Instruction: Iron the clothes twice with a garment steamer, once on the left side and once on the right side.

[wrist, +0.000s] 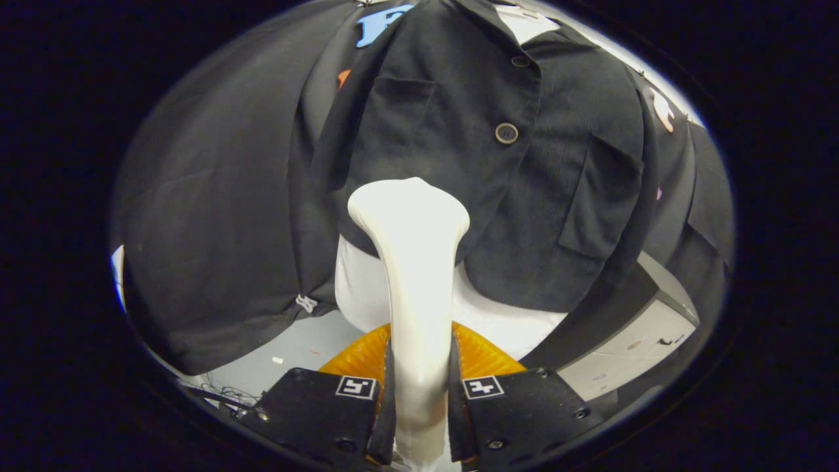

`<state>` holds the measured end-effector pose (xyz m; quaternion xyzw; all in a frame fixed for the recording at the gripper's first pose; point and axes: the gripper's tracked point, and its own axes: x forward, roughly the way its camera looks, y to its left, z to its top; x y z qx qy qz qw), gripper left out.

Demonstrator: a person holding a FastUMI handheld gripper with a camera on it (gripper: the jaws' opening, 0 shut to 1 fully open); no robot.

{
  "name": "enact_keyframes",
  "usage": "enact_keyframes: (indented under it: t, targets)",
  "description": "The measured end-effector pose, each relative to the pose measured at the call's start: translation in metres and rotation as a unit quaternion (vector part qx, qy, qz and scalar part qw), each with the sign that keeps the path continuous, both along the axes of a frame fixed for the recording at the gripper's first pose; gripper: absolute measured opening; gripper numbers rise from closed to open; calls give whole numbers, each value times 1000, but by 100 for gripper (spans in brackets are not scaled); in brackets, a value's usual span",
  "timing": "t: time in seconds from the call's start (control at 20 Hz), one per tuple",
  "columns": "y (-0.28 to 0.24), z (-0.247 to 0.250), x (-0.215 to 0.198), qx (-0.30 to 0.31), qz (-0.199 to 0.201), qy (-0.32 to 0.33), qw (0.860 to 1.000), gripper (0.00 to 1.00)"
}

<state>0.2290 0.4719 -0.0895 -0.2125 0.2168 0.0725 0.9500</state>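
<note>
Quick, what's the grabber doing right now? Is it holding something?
Gripper: closed, both fingers pressing on the white garment steamer, its head up against the black jacket.

The gripper (419, 406), clamped on the white garment steamer (409, 262), has the black buttoned jacket (498, 151) close ahead; open floor (295, 347) lies lower left, a white box (629, 347) blocks lower right.

No legible text, brand, number or label found. Two square black-and-white coded markers (356, 387) noted on the gripper (419, 393) bodies, one either side of the clamped white steamer (413, 262) handle; patterns only, not readable as characters.
</note>
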Motion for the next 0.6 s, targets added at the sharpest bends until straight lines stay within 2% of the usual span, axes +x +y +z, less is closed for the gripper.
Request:
enact_keyframes:
  t: [0.35, 0.6]
  targets:
    - [-12, -26, -17, 5, 2, 44, 999, 35]
    - [-34, -32, -48, 25, 4, 67, 997, 35]
